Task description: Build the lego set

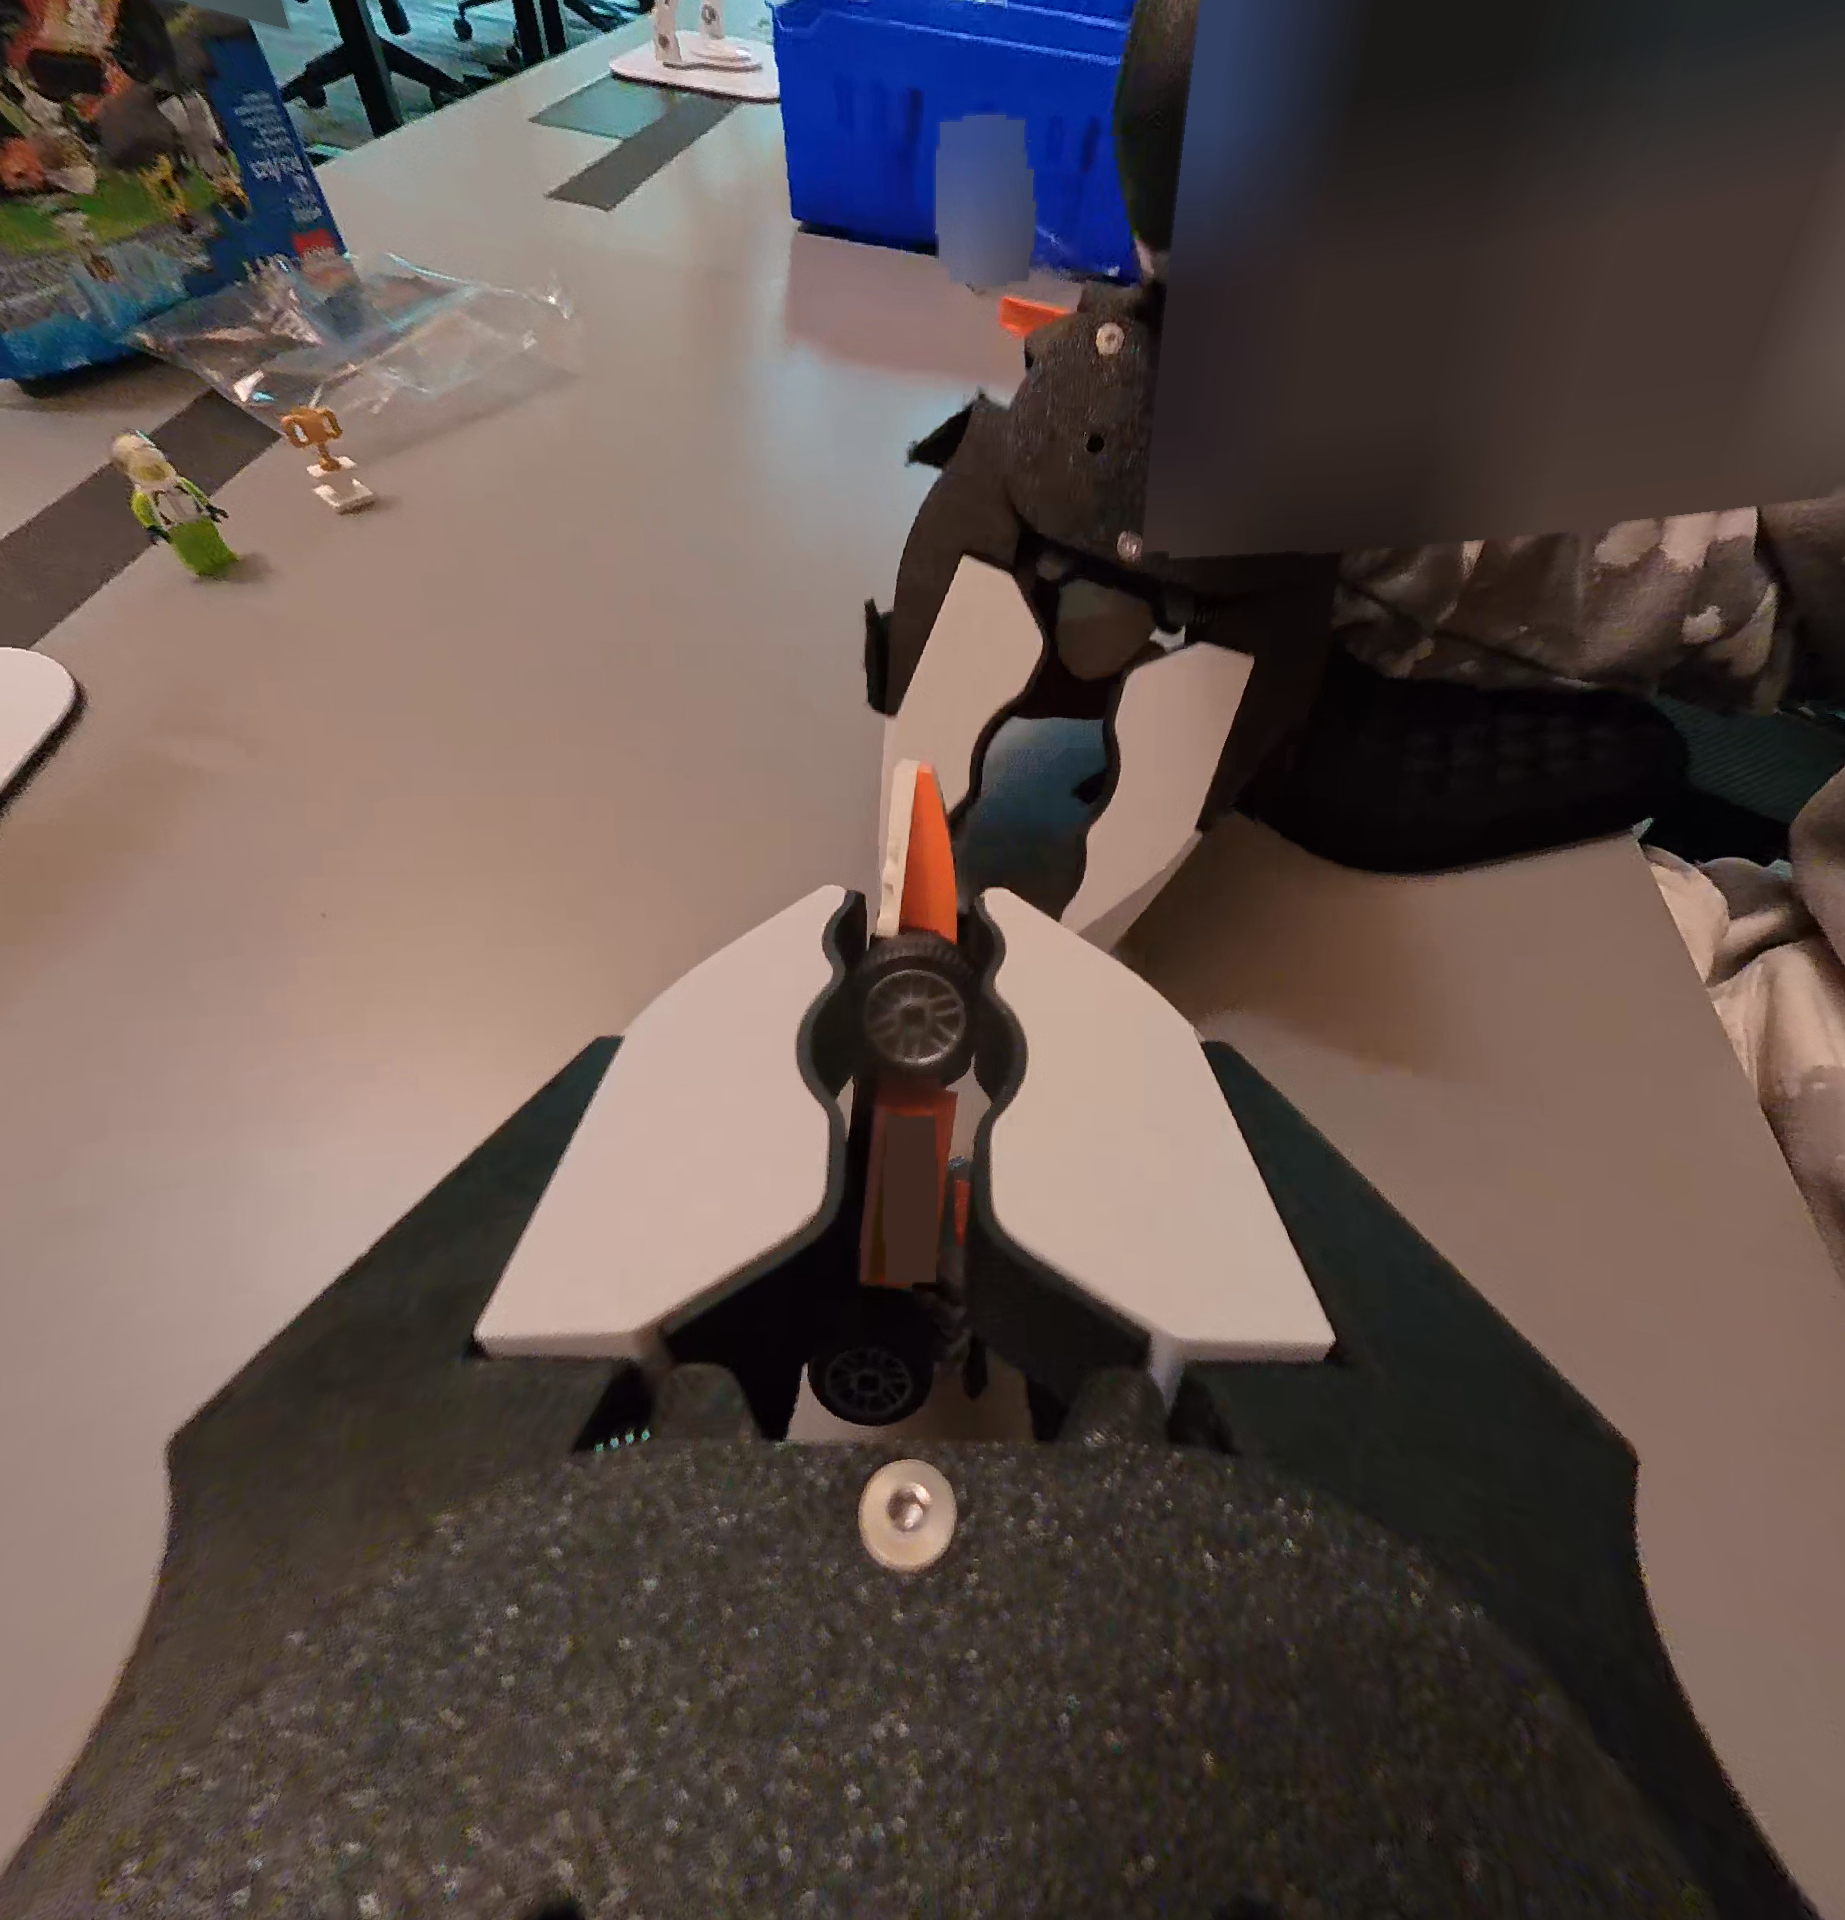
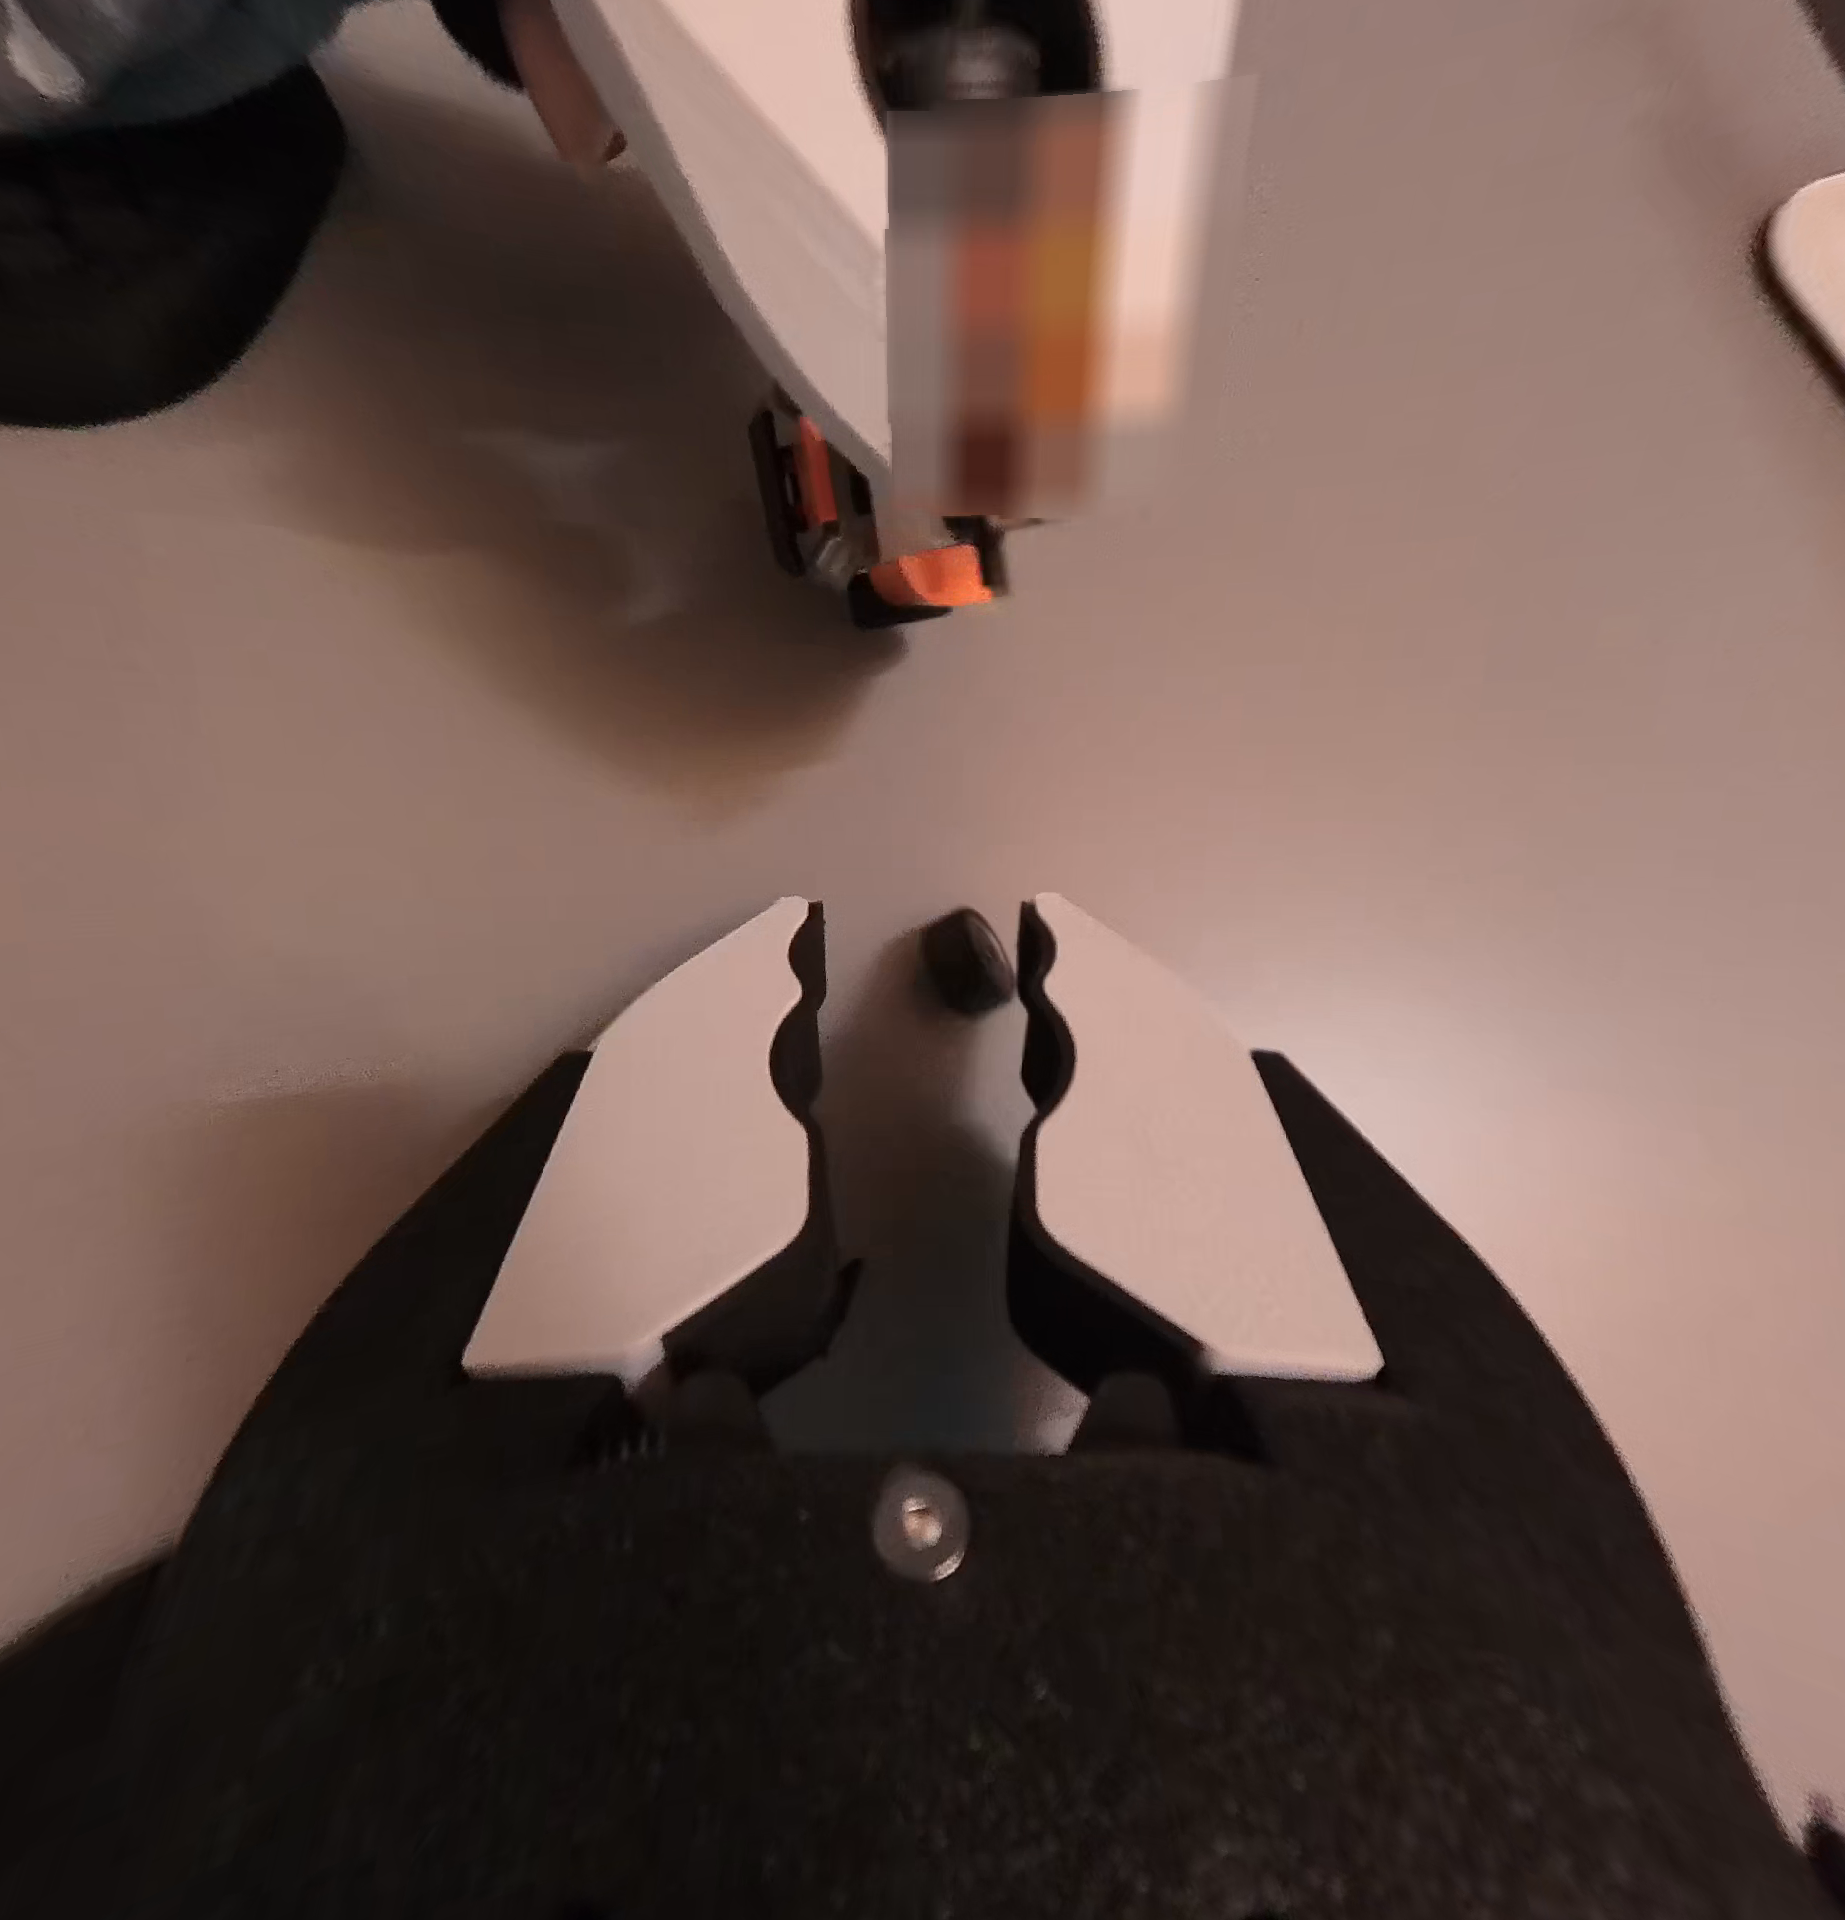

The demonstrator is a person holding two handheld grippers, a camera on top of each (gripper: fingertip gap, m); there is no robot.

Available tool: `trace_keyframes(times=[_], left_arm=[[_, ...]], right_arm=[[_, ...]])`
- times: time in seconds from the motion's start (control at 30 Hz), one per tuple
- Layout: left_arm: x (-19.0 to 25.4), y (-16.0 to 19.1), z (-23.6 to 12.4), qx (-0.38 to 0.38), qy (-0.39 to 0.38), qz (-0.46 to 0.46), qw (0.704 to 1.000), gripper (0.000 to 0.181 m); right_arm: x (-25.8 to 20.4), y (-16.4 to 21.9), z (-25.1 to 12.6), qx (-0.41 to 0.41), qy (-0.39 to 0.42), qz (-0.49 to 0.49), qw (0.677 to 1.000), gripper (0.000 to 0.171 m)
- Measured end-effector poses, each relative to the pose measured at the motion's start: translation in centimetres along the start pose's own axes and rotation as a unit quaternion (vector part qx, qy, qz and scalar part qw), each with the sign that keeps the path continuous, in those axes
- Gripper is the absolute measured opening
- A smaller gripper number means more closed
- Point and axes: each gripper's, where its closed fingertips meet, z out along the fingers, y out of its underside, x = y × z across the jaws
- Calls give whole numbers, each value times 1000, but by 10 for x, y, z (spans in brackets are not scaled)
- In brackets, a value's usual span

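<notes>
Left gripper (image 1: 913, 914) clamps orange lego car (image 1: 923, 862) lengthwise, nose pointing forward

The car (image 1: 913, 1091) sits clamped between my left claw's (image 1: 913, 914) fingers; a small piece (image 2: 963, 958) lies between my right claw's (image 2: 923, 925) tips on the table (image 2: 1417, 727).

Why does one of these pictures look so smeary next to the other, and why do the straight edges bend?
Left wrist view: mostly sharp, the orange toy car clamped in the left gripper reads crisply; the wide lens bows the grey table at the edges. Right wrist view: soft and streaked like motion blur, dimmer and warmer; the small dark piece between the right gripper's open fingers is fuzzy, and soft shadows pool on the table.
</notes>
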Motion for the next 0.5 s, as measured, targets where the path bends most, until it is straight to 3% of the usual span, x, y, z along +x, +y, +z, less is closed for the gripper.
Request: trace_keyframes(times=[0.13, 0.27, 0.5], left_arm=[[-4, -1, 0, 8, -8, -6, 1000, 19], [-7, 0, 1, 8, -15, -7, 1000, 19], [-18, 0, -4, 12, -40, -14, 999, 19]], right_arm=[[17, 19, -23, -5, 15, 32, 999, 36], [9, 32, -17, -17, 5, 54, 998, 36], [6, 7, 9, -22, 40, 31, 998, 35]])
